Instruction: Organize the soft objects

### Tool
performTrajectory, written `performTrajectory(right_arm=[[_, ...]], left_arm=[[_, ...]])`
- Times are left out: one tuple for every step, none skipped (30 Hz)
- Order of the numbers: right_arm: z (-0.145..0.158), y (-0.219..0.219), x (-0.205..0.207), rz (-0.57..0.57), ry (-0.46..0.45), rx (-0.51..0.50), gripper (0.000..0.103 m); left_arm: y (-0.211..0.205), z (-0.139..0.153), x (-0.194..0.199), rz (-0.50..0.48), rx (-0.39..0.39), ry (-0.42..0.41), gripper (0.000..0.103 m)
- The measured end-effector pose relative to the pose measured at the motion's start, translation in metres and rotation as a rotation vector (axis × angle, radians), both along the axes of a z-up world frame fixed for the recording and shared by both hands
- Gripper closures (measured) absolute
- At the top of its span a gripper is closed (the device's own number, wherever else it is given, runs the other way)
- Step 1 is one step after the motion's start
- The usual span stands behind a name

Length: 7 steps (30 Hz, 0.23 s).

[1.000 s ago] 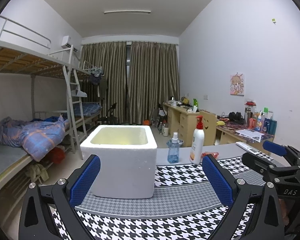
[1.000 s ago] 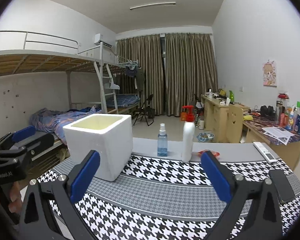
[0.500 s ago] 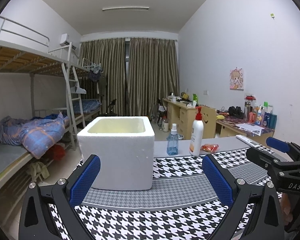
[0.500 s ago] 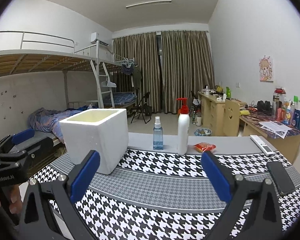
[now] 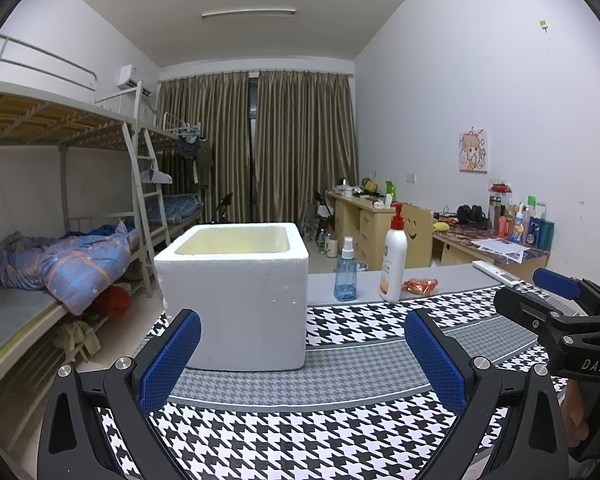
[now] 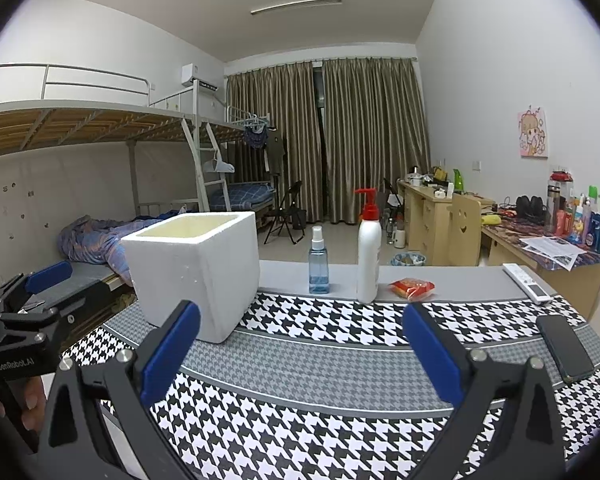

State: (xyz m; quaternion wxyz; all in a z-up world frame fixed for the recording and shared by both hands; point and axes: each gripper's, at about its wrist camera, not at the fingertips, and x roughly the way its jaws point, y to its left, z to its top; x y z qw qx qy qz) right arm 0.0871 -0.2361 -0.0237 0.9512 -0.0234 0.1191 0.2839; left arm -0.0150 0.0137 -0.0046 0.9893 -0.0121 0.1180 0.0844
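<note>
Both grippers were spread wide and held nothing: your left gripper [image 5: 302,354] faced the foam box [image 5: 236,292], your right gripper [image 6: 300,346] hovered over the houndstooth cloth [image 6: 320,408]. One soft thing showed, the red packet [image 6: 412,289], lying on the grey strip at the far side of the table, just beside the white pump bottle [image 6: 369,258]. My worry was that bottle: tall and narrow, it stood so close that a wide-open finger swinging in for the packet could tip it, and the blue spray bottle [image 6: 318,266] beyond might follow. You also had the packet's slick wrapper, which I judged could slip from a shallow pinch. A phone [image 6: 564,350] and a remote [image 6: 526,283] lay off to the right, clear of the path. Whether the box held anything, I couldn't tell.
</note>
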Motion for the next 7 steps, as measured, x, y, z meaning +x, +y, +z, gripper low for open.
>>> performTrajectory(right_arm=[[-0.0002, 0.0001, -0.0006, 0.0, -0.001, 0.0, 0.001], [-0.0002, -0.0002, -0.0011, 0.001, -0.001, 0.001, 0.001], [0.0, -0.0001, -0.0012, 0.001, -0.001, 0.001, 0.001], [-0.0001, 0.0001, -0.0012, 0.0, -0.001, 0.0, 0.001], [-0.0003, -0.0001, -0.0012, -0.001, 0.0, 0.0, 0.001], [-0.0004, -0.0005, -0.0015, -0.001, 0.002, 0.001, 0.001], [-0.0005, -0.0011, -0.002, -0.001, 0.004, 0.002, 0.001]], left_arm=[[-0.0001, 0.0, 0.0, 0.002, 0.001, 0.0, 0.001], [-0.0007, -0.0002, -0.0004, 0.003, 0.002, -0.001, 0.001], [-0.0001, -0.0001, -0.0001, 0.001, 0.0, 0.001, 0.001], [0.0, -0.0001, -0.0003, 0.001, -0.002, 0.001, 0.001], [-0.0001, -0.0001, 0.0002, 0.0, -0.003, 0.001, 0.001], [0.0, 0.0, 0.0003, 0.001, -0.004, 0.0, 0.001], [0.0004, 0.0, 0.0004, 0.003, -0.006, -0.001, 0.001]])
